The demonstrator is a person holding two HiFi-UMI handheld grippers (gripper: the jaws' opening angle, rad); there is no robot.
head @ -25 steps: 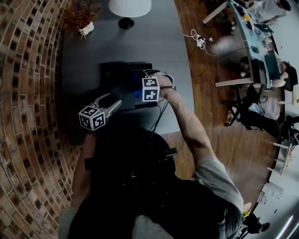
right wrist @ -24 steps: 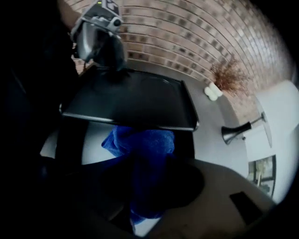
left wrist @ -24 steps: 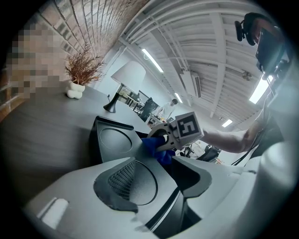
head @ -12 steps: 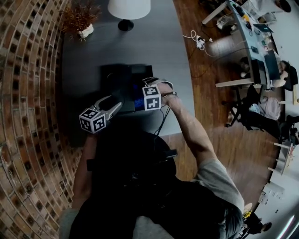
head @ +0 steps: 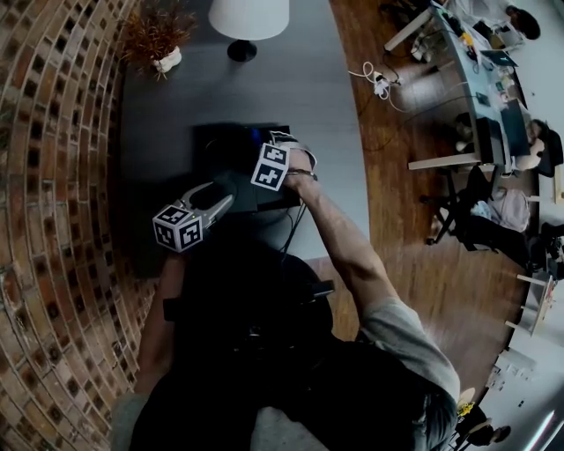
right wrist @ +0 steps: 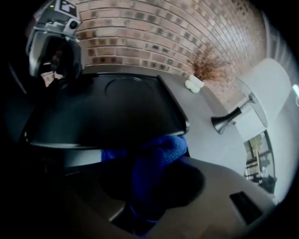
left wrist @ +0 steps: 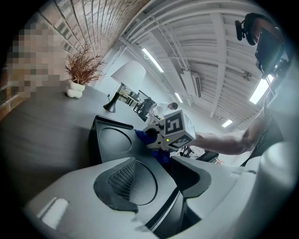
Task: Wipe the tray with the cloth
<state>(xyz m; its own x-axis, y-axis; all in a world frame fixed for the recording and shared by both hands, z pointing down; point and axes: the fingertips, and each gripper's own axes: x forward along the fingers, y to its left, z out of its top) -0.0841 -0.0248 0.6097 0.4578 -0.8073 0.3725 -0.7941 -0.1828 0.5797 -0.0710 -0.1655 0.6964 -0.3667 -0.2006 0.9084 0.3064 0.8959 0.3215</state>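
A black tray [head: 220,145] with round recesses lies on the grey table [head: 308,97]. My left gripper [head: 220,195] reaches in from the near side. In the left gripper view the tray's near edge [left wrist: 154,205] fills the gap between its jaws, so the gripper [left wrist: 159,186] is shut on the tray. My right gripper [right wrist: 149,186] points steeply down over the tray's right part, shut on a bunched blue cloth [right wrist: 156,158]. The cloth [left wrist: 142,135] presses against the tray [right wrist: 117,107] at its rim. The marker cube hides the right jaws in the head view.
A white lamp [head: 247,22] and a dried plant in a white pot [head: 159,40] stand at the table's far end. A brick wall [head: 53,176] runs along the left. A cable [head: 295,220] trails off the near table edge. Desks stand far right.
The right gripper slid toward me, then back away and a little left across the tray, rolling as it went, with the cloth in it. The left gripper stayed put.
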